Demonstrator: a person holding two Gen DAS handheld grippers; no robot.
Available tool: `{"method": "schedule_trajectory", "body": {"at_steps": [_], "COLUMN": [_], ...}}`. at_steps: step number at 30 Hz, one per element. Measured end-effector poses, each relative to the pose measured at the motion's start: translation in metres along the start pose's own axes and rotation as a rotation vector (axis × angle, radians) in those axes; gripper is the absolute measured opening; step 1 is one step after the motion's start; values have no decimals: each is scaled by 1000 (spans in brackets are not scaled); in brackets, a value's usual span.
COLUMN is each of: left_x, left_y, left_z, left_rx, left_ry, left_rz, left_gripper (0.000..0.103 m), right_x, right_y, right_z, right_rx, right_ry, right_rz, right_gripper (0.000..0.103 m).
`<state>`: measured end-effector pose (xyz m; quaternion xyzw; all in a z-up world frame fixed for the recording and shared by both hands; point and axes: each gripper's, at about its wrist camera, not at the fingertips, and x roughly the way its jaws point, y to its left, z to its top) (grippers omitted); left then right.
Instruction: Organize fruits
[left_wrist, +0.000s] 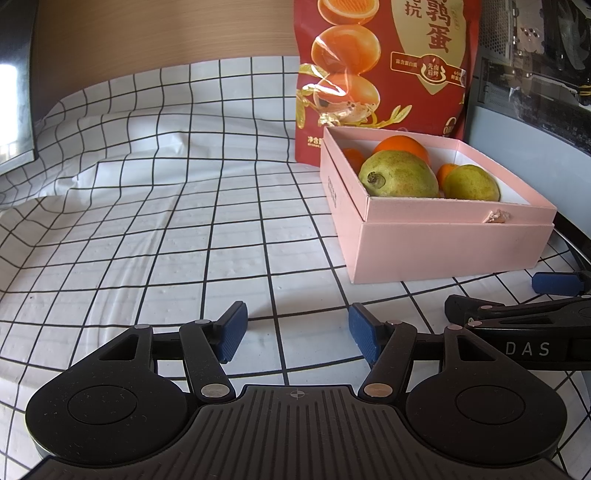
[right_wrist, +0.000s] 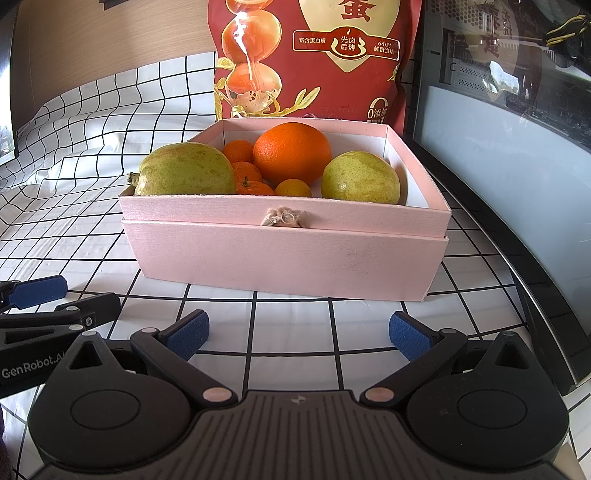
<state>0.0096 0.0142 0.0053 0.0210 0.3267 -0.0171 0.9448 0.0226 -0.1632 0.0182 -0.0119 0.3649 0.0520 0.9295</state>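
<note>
A pink box (right_wrist: 288, 254) stands on the checked cloth and holds two green pears (right_wrist: 186, 170) (right_wrist: 360, 178), a large orange (right_wrist: 291, 152) and several small mandarins (right_wrist: 245, 173). The box also shows in the left wrist view (left_wrist: 447, 247), to the right, with a pear (left_wrist: 399, 174) at its front. My right gripper (right_wrist: 298, 334) is open and empty just in front of the box. My left gripper (left_wrist: 295, 330) is open and empty over bare cloth, left of the box. Each gripper sees the other at its side.
A red snack bag (right_wrist: 314, 55) stands upright right behind the box. A dark monitor or glass panel (right_wrist: 517, 147) runs along the right. The white black-grid cloth (left_wrist: 166, 221) stretches to the left, with a wooden wall (left_wrist: 147, 33) behind.
</note>
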Motion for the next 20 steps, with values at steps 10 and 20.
{"method": "schedule_trajectory", "body": {"at_steps": [10,20], "left_x": [0,1], "left_y": [0,0], "left_z": [0,0], "left_rx": [1,8], "left_ry": [0,-1], "left_rz": [-4,-18], "left_gripper": [67,66], "right_x": [0,0], "right_y": [0,0], "right_z": [0,0], "right_rx": [0,0], "right_ry": [0,0], "right_rz": [0,0], "right_gripper": [103,103]}}
